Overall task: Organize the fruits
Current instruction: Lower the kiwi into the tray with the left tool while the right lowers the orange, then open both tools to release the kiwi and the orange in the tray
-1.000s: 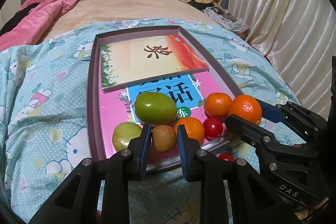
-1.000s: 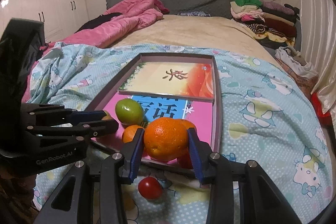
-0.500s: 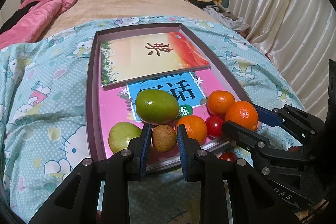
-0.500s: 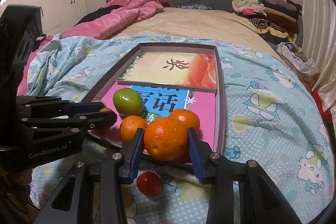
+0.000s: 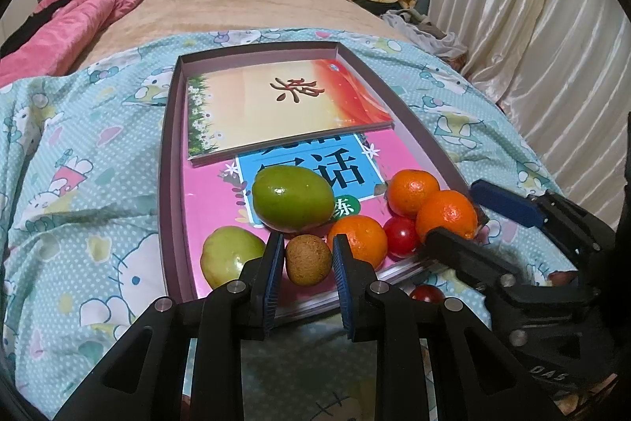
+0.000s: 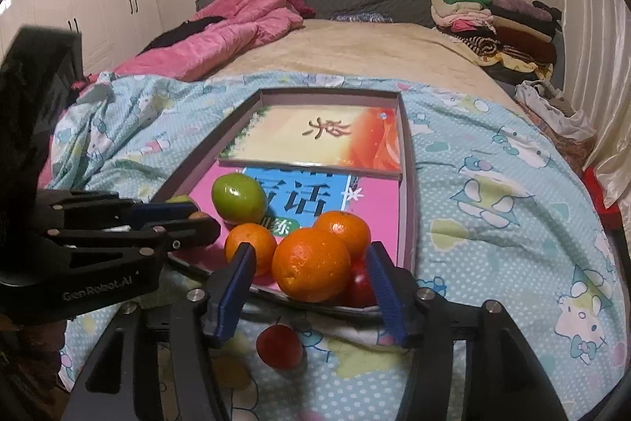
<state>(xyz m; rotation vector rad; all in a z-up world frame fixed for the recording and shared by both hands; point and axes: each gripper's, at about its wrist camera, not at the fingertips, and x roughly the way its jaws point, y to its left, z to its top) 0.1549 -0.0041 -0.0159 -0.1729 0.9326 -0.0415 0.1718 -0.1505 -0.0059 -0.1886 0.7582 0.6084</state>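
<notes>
My left gripper (image 5: 307,257) is shut on a small brown round fruit (image 5: 308,260) at the near end of the tray (image 5: 167,184). In the tray lie a large green fruit (image 5: 292,198), a yellow-green fruit (image 5: 228,255), a cherry tomato (image 5: 402,237) and three oranges. My right gripper (image 6: 309,263) straddles the nearest orange (image 6: 311,265). Its jaws are opening, with a gap on each side of the orange, which rests on the tray's near edge. Another tomato (image 6: 280,346) lies on the bedspread below the right gripper.
Two books (image 5: 284,105) cover the tray floor; the far one lies free of fruit. The tray sits on a cartoon-print bedspread (image 6: 493,223). A pink quilt (image 6: 236,26) and folded clothes (image 6: 485,18) lie farther back. Curtains (image 5: 532,6) hang on the right.
The right gripper came down with the orange to the tray's near edge, and its jaws have spread off it. The left gripper still holds the brown fruit in the same place.
</notes>
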